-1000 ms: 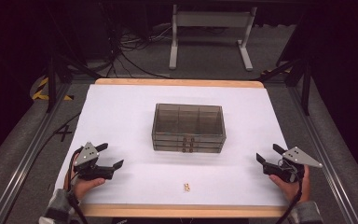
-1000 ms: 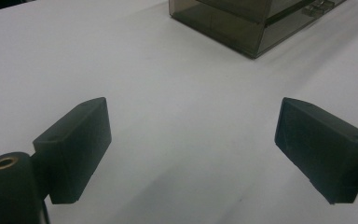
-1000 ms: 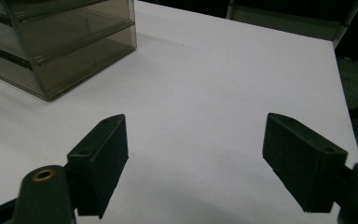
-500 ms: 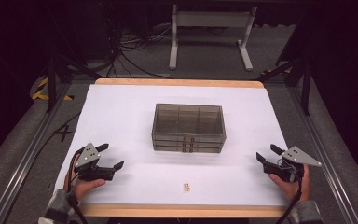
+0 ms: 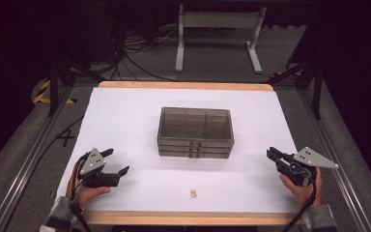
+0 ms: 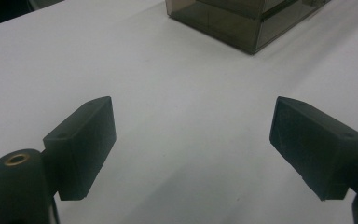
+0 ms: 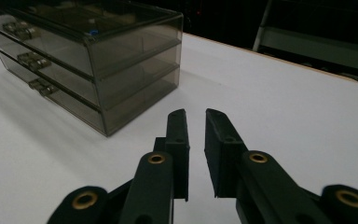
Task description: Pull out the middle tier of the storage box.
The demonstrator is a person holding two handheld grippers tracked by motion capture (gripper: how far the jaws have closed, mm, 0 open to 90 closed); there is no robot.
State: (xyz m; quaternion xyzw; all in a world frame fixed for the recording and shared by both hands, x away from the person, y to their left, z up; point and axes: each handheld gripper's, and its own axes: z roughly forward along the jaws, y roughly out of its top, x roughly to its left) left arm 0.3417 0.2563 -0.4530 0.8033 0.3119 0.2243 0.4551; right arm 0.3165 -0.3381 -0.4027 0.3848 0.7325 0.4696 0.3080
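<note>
Smoked-plastic drawer box (image 5: 195, 131) at mid-table on the white sheet (image 5: 125, 116), three shut drawers with small metal pulls facing near. Probably rigid, light, slick-walled; best taken by a pull. Small pale piece (image 5: 193, 194) near the front edge, too small to identify. Left gripper (image 5: 113, 162) near left, spread wide, empty. Right gripper (image 5: 270, 153) near right, almost closed, a narrow gap, nothing between. Drawer contents indistinct.

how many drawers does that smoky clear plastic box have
3, stacked one above another in the smoky transparent plastic drawer box: top, middle and bottom, each with a small metal handle on its front. All are shut.
</note>
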